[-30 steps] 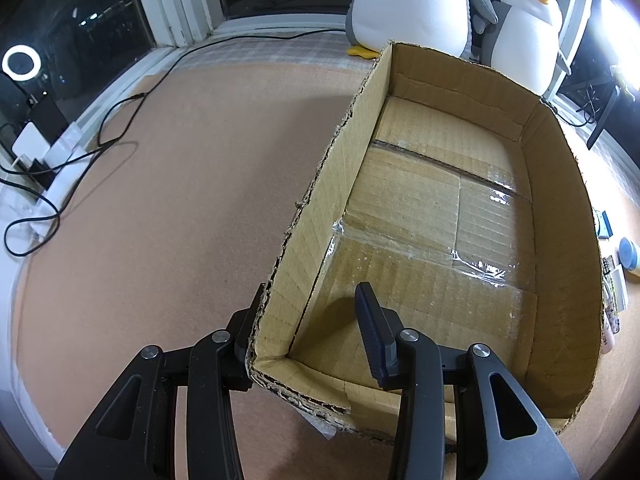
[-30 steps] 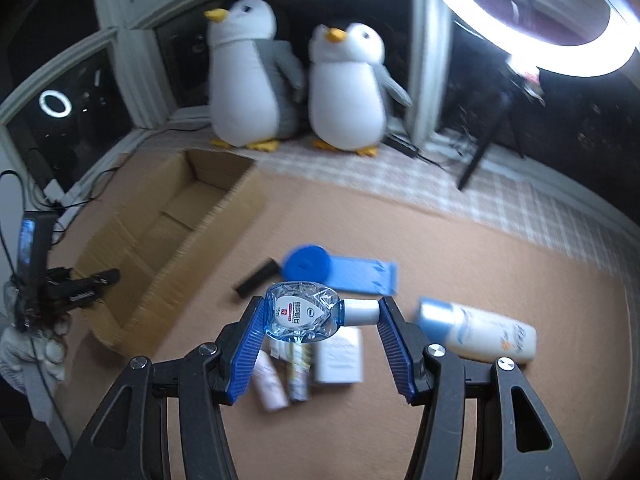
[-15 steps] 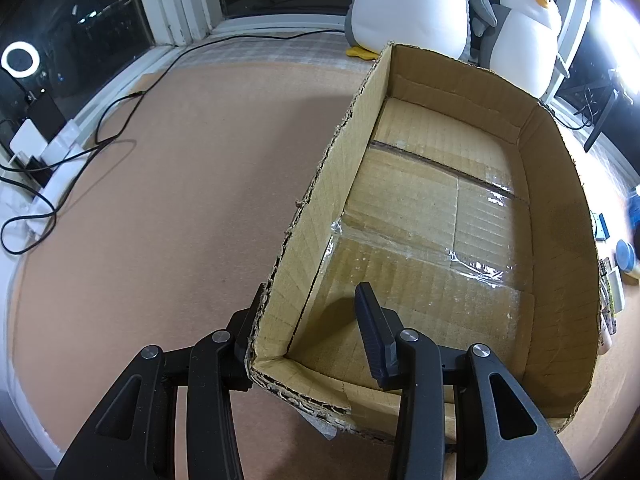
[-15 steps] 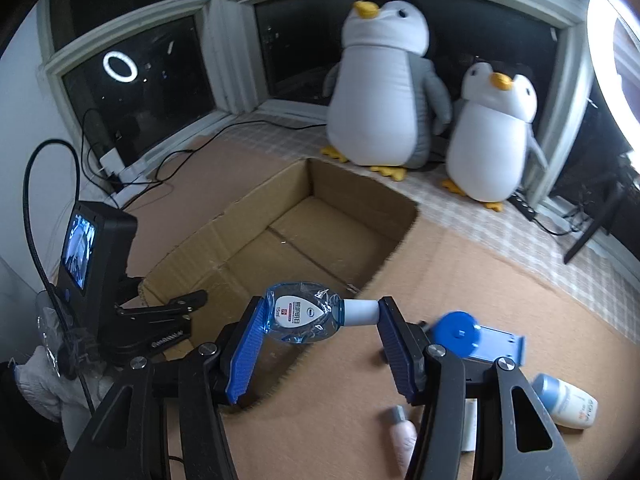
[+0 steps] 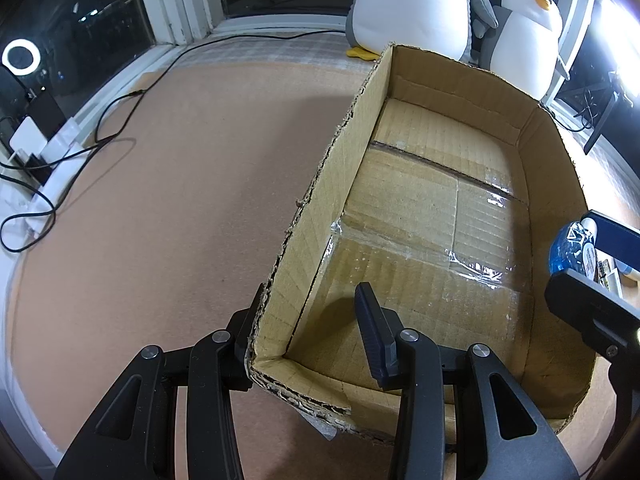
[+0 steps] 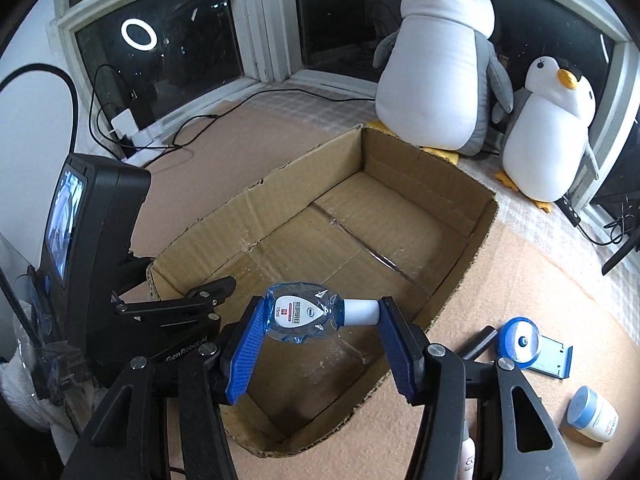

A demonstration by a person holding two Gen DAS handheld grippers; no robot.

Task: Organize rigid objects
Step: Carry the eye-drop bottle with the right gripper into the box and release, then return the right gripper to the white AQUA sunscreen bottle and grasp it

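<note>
- My right gripper (image 6: 320, 342) pinches a small bottle (image 6: 306, 316) end to end above the box (image 6: 476, 236).
- My left gripper (image 5: 310, 326) clamps the box's corner wall.
- Two penguins (image 6: 440, 60) sit behind on the tan mat (image 5: 180, 180), by dark windows.
- Only my right view shows a jar (image 6: 592, 414) and blue reel (image 6: 520, 343).

– Where's the box?
– The cardboard box (image 6: 472, 236) sits before me on the mat (image 6: 520, 280), 2 plush penguins (image 6: 436, 64) behind it.
– And the rest?
– A jar (image 6: 592, 414) and a round-capped item (image 6: 520, 342) lie right of the box, cables (image 6: 188, 128) far left
</note>
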